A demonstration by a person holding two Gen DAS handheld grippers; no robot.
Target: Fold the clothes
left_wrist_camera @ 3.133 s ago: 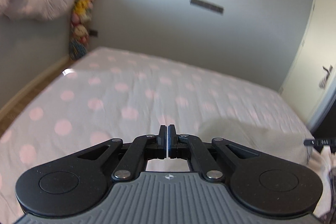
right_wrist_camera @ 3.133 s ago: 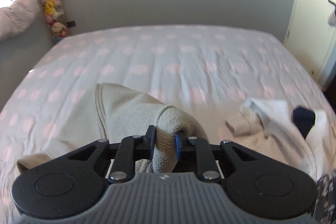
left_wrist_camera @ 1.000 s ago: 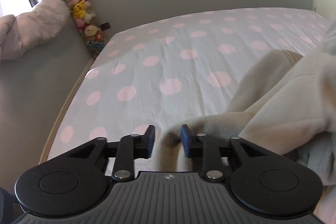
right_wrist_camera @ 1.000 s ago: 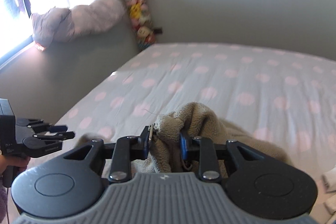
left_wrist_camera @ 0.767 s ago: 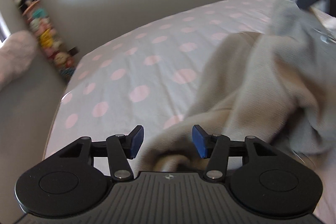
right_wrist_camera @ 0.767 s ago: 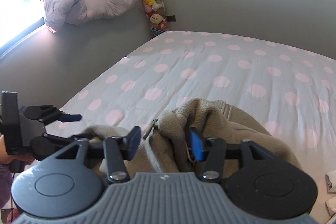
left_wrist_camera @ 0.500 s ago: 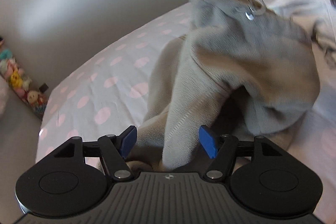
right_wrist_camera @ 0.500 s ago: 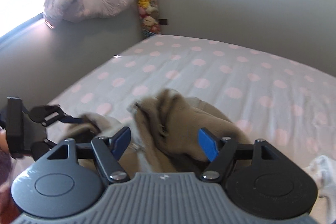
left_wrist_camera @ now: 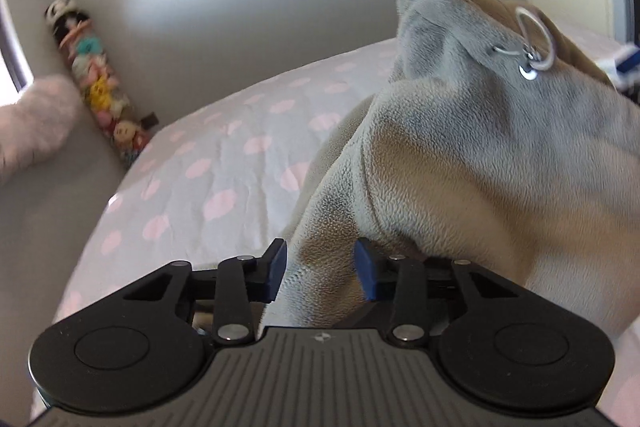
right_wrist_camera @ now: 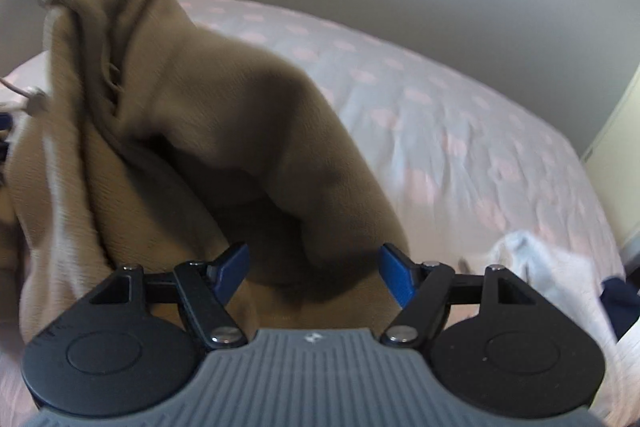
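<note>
A beige fleece jacket [left_wrist_camera: 480, 155] with a ring zipper pull [left_wrist_camera: 536, 39] is bunched up high above the bed. My left gripper [left_wrist_camera: 320, 265] is shut on a thick fold of it, the blue pads pressing the fabric from both sides. In the right wrist view the same fleece jacket [right_wrist_camera: 240, 127] heaps in front, its collar and zipper at the upper left. My right gripper [right_wrist_camera: 314, 267] stands wide open, with the fleece lying ahead of and below its fingers, not pinched.
The bed's pink-dotted sheet [right_wrist_camera: 460, 115] stretches behind the jacket. A white garment [right_wrist_camera: 536, 267] and a navy piece [right_wrist_camera: 620, 303] lie at the right. A column of plush toys [left_wrist_camera: 96, 87] and a pink pillow [left_wrist_camera: 32, 119] stand by the far-left wall.
My right gripper has let go of the fleece and opened wide. My left gripper opened, moved to another fold and has closed on it. The jacket now rises higher in the views.
</note>
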